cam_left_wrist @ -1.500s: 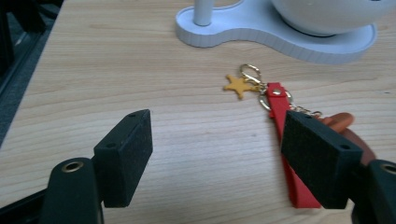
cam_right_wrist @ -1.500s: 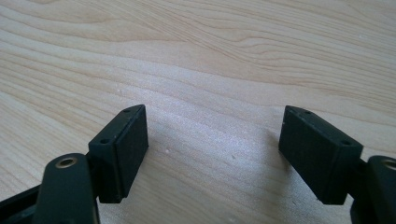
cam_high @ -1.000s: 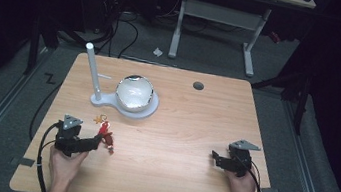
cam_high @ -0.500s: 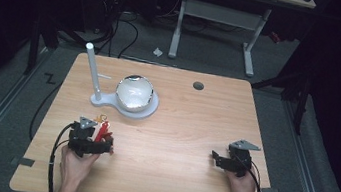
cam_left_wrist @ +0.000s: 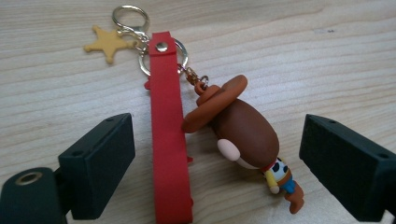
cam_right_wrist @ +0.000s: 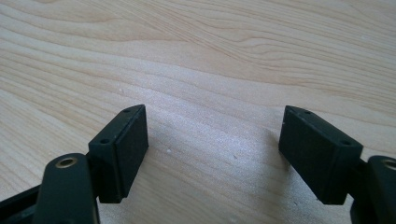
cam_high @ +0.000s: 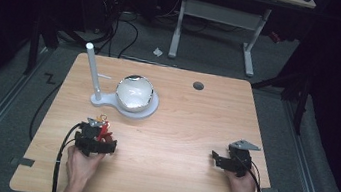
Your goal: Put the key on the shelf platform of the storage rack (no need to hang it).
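High view: my left gripper (cam_high: 101, 132) sits at the lower left of the light wooden table (cam_high: 172, 177), over the red-strapped cowboy figure keychain (cam_high: 104, 128); my right gripper (cam_high: 220, 159) rests at the lower right.

Left gripper view: my jaws, just opened further, stand wide around the keychain (cam_left_wrist: 243, 135), touching nothing.

Right gripper view: my jaws are spread over bare wood.

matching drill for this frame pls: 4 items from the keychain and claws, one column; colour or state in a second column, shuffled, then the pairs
Things:
1. star charm
2. strap
3. cowboy figure's hat
4. left claw

Colour or state:
A. brown
B. open, jaws either side of the keychain
C. yellow
D. red

Pairs: 1-C, 2-D, 3-A, 4-B
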Demonstrator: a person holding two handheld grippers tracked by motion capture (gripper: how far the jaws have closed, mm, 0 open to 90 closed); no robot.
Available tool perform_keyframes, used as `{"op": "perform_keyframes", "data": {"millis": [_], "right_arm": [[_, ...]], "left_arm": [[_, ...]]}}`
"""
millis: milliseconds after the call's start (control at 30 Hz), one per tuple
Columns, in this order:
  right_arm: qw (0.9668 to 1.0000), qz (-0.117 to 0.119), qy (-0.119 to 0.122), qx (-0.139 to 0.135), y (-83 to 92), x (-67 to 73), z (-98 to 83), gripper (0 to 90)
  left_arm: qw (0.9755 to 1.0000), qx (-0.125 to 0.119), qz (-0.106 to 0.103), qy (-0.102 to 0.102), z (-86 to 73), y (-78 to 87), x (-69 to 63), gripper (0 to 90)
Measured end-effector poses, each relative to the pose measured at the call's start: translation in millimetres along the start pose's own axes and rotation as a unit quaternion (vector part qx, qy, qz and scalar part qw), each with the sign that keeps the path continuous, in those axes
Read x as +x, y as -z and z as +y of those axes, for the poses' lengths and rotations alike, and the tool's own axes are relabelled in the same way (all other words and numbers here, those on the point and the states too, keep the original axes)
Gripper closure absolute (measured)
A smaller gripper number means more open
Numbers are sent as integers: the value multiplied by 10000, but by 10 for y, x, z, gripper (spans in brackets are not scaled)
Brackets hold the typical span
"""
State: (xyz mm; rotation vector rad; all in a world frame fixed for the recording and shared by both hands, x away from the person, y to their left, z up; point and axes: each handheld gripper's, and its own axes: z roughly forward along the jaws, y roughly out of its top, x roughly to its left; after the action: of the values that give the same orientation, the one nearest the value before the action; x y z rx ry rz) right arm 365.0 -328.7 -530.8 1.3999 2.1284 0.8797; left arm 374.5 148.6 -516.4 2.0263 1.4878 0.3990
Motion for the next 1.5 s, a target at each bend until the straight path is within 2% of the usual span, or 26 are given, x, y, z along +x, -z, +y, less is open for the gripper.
{"op": "perform_keyframes", "data": {"millis": [100,233,333,400,533,567,600,633,767,867,900,1000,1133,1200,1333,1500], "right_arm": [[10000,0,-2,1,0,0,0,240],[10000,0,0,0,0,0,0,240],[10000,0,0,-1,0,0,0,240],[10000,1,-1,0,0,0,0,240],[10000,2,5,-2,0,0,0,240],[10000,3,8,-2,0,0,0,240],[10000,5,9,-1,0,0,0,240],[10000,7,10,-2,0,1,0,240],[10000,8,9,-1,0,1,0,240],[10000,8,9,0,0,1,0,240],[10000,8,8,0,0,1,0,240],[10000,8,10,-1,0,1,0,240],[10000,8,9,-1,0,0,0,240],[10000,9,11,-1,0,0,0,240],[10000,13,3,-2,1,-1,0,240],[10000,25,19,-2,0,2,1,241]], "left_arm": [[10000,63,31,-32,7,-37,-31,118],[9998,66,191,-55,8,-74,-53,156],[9997,38,221,-60,9,-67,-59,203],[9996,21,270,-72,8,-53,-51,276],[9994,13,298,-149,0,-49,-53,308],[9994,-17,293,-183,-2,-39,-58,322],[9995,-51,242,-203,-5,-28,-58,427],[9995,-39,230,-214,-5,-24,-57,486],[9995,-62,198,-242,-6,-1,-42,539],[9997,-150,55,-163,0,37,0,602],[9998,-136,-3,-127,2,36,13,604],[9997,-128,22,-211,3,40,4,607],[9987,-170,125,-457,21,63,-25,611],[9984,-200,117,-511,42,88,-28,613],[9984,-242,46,-510,87,178,-28,614],[9976,-423,-54,-540,139,320,-19,615]]}}
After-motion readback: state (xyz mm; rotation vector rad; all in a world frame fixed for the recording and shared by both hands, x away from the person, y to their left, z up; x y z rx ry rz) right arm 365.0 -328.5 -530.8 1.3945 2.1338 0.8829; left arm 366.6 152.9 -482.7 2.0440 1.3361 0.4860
